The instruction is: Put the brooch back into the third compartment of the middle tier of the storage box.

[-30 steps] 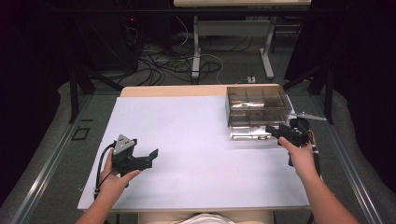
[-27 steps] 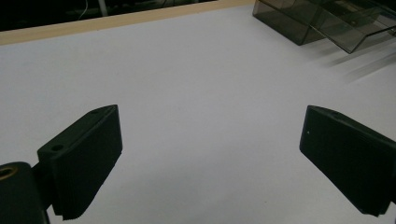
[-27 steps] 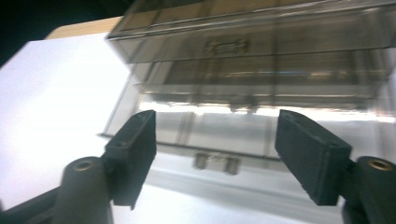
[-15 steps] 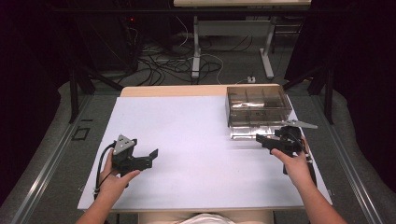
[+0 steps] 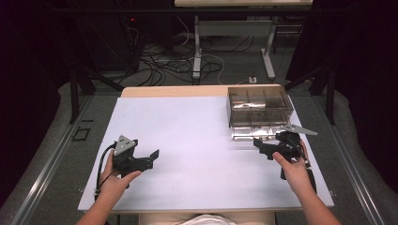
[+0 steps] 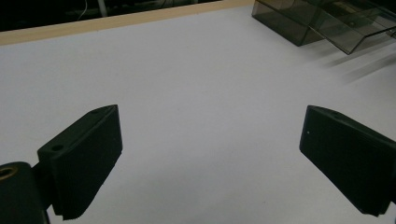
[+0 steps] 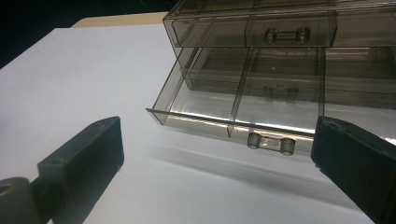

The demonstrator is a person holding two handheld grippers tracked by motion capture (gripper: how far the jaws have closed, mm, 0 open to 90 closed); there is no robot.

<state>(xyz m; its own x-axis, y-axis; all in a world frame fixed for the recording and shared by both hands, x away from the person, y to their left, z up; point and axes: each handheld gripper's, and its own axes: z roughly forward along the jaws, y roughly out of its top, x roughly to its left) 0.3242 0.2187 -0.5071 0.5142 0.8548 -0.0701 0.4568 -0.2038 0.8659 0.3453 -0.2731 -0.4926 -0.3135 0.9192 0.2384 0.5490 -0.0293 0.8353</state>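
Toward the far right of the white table top (image 5: 197, 136): one smoky clear drawer cabinet (image 5: 259, 104), with two drawers; upper drawer (image 7: 254, 30) pushed in, lower drawer (image 7: 243, 105) drawn out toward the person. Both parted by clear walls into compartments, exact count hard to tell through the reflections; compartments of the lower drawer bare, with only glare on the floor. Two small clear bar handles, one on the upper front (image 7: 286, 35), one on the lower front (image 7: 271, 142).

Two grippers, one in each hand. Left gripper (image 5: 146, 158) held low over the near left of the table, well apart from the cabinet, jaws wide apart with nothing between them. Right gripper (image 5: 263, 149) just before the drawn-out drawer, jaws likewise spread wide and holding nothing, apart from the handle.

From the high view: both forearms, a grey three-cornered plate on each gripper, the cable off the left one, and beyond the table a dark floor with loose cables (image 5: 169, 63) and table legs (image 5: 197, 51). From the right gripper view alone: the dividers and both handles up close. From the left gripper view: bare white surface, the pale wooden table edge (image 6: 116, 21), and a corner of the cabinet at the upper right.
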